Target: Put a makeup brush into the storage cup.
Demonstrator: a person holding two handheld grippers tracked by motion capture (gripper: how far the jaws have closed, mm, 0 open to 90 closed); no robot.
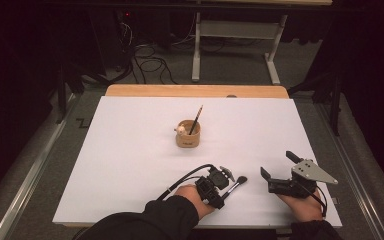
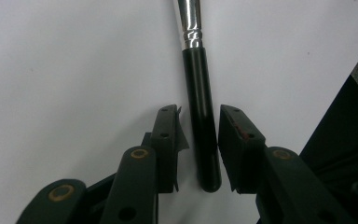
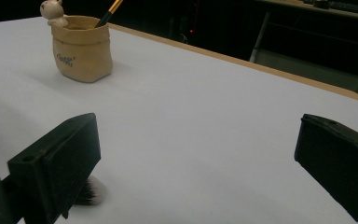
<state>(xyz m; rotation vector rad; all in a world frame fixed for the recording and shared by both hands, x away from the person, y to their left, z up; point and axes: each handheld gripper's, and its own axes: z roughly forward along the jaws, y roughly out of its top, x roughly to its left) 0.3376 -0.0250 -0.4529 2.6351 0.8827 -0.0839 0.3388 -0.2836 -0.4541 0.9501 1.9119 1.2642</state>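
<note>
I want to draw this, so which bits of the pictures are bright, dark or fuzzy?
High view: the white table sheet is brightly lit and the room behind is nearly black. Left gripper view: the brush shows a shiny glare on its silver collar, and the left tongs look soft and fuzzy up close. Right gripper view: the cup casts a faint shadow, and the right tongs are dark and blurry.

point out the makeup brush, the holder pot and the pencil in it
makeup brush (image 2: 200, 107), left gripper view, on its black handle
holder pot (image 1: 188, 138), high view, on its front wall
pencil (image 1: 197, 118), high view, on its shaft above the rim
</note>
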